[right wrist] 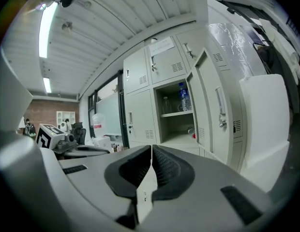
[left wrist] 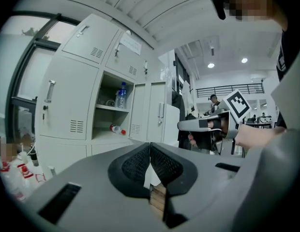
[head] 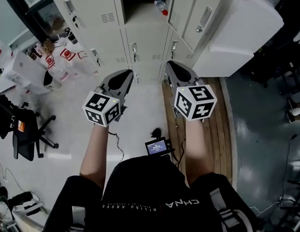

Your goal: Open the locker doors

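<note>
A bank of pale grey lockers [head: 87,8] stands ahead of me. One middle compartment [head: 140,8] is open, its door [head: 181,6] swung to the right, and a bottle [head: 160,5] lies inside. In the left gripper view the open compartment [left wrist: 113,115] holds an upright bottle [left wrist: 121,94] and a lying one [left wrist: 117,128]. The other doors [head: 140,52] are closed. My left gripper [head: 132,73] [left wrist: 150,145] and right gripper [head: 168,64] [right wrist: 152,148] hover side by side short of the lockers. Both are shut and hold nothing.
A black office chair [head: 24,129] and several water jugs [head: 60,62] stand at the left. A wooden pallet [head: 213,124] lies on the floor at the right, beside a white cabinet [head: 242,33]. A small screen device [head: 157,146] with cables sits near my feet.
</note>
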### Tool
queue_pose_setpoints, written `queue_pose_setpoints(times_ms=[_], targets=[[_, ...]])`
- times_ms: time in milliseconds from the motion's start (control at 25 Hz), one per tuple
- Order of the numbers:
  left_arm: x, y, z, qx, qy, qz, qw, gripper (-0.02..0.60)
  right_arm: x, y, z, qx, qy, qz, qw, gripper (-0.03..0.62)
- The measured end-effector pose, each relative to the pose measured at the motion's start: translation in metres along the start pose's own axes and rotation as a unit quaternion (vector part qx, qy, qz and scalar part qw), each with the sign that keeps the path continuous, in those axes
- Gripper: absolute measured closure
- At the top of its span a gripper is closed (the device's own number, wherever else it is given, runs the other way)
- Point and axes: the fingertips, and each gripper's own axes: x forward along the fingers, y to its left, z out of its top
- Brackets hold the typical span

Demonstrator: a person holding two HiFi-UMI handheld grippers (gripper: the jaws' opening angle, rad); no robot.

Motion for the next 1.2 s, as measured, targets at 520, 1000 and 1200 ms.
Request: queue_pose_setpoints(times_ms=[520, 1000, 1200], targets=[[-0.135, -0.084, -0.034, 0.002, 0.005, 0.019, 0.9998, 0.561, -0.119, 0.114, -0.035, -0.077, 0.044, -0.018, 0.996, 0.56], [-0.103, -0.163, -0.031, -0.009, -0.003, 0.03, 0.9995, 0.56, -0.182, 0.065, -0.04, -0.06, 0.038, 0.003, 0.997, 0.56], [-0.095, -0.183, -0.033, 0.038, 0.023, 0.029, 0.9986, 0.56, -0.192, 0.055, -0.039, -0.034, 0.028, 0.013, 0.999, 0.56]])
